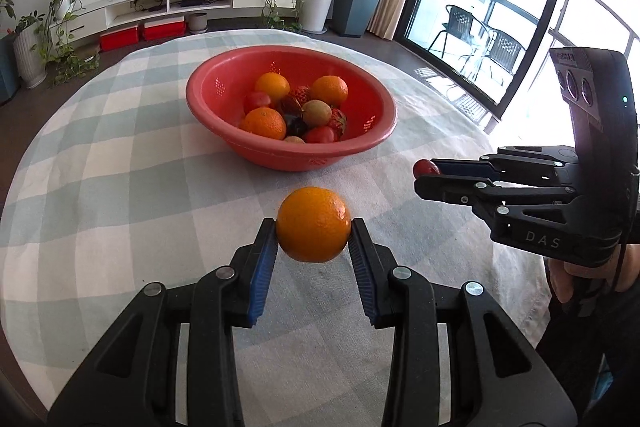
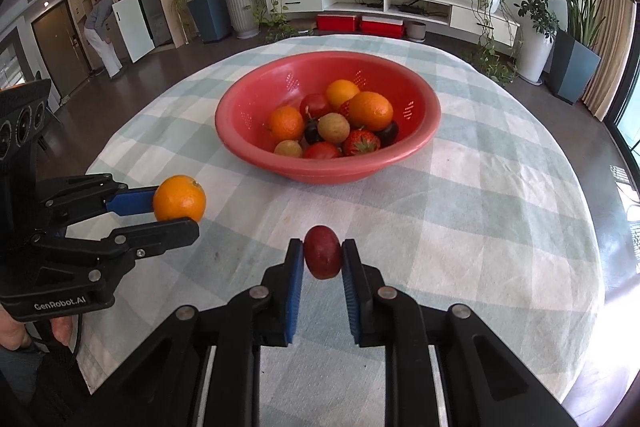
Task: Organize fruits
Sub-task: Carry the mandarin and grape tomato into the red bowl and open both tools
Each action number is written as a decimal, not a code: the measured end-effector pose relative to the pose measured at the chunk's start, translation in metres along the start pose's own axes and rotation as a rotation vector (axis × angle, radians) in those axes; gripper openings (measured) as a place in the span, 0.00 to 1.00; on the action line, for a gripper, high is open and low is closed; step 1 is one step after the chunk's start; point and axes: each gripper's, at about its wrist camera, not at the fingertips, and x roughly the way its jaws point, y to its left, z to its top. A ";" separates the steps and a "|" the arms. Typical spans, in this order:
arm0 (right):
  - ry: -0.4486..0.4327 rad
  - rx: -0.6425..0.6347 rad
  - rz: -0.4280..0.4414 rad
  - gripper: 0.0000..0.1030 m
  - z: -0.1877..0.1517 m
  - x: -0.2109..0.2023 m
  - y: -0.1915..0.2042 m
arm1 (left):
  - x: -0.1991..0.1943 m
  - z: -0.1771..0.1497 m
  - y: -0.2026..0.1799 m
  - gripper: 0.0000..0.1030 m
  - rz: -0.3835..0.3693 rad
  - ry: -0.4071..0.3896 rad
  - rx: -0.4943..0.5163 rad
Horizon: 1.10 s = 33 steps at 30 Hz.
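1. Left gripper [image 1: 313, 227], marked "GenRobot.AI", clamps an orange [image 1: 313, 223] above the checked tablecloth [image 1: 120, 207].
2. Right gripper [image 2: 322, 253], lettered "DAS", pinches a small red fruit [image 2: 322, 257].
3. Beyond both, the red bowl [image 1: 216, 107] holds mixed fruit.

- Round red plastic colander bowl [image 2: 416, 147], heaped with fruit, blocks the table's middle.
- Bare checked tablecloth [image 2: 500, 227] lies open around the bowl.
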 end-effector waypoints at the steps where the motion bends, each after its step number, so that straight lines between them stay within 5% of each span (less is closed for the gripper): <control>1: -0.014 0.007 0.002 0.21 0.003 -0.006 -0.002 | -0.004 0.005 0.003 0.33 0.003 -0.010 -0.003; 10: -0.110 0.001 -0.017 0.21 0.057 -0.029 -0.016 | -0.014 0.065 0.011 0.33 0.053 -0.055 0.058; 17: -0.092 0.003 0.009 0.21 0.092 0.012 -0.016 | 0.030 0.110 0.023 0.33 0.074 -0.010 0.088; 33: 0.018 -0.040 -0.019 0.21 0.111 0.091 -0.005 | 0.086 0.102 0.043 0.34 0.069 0.050 0.074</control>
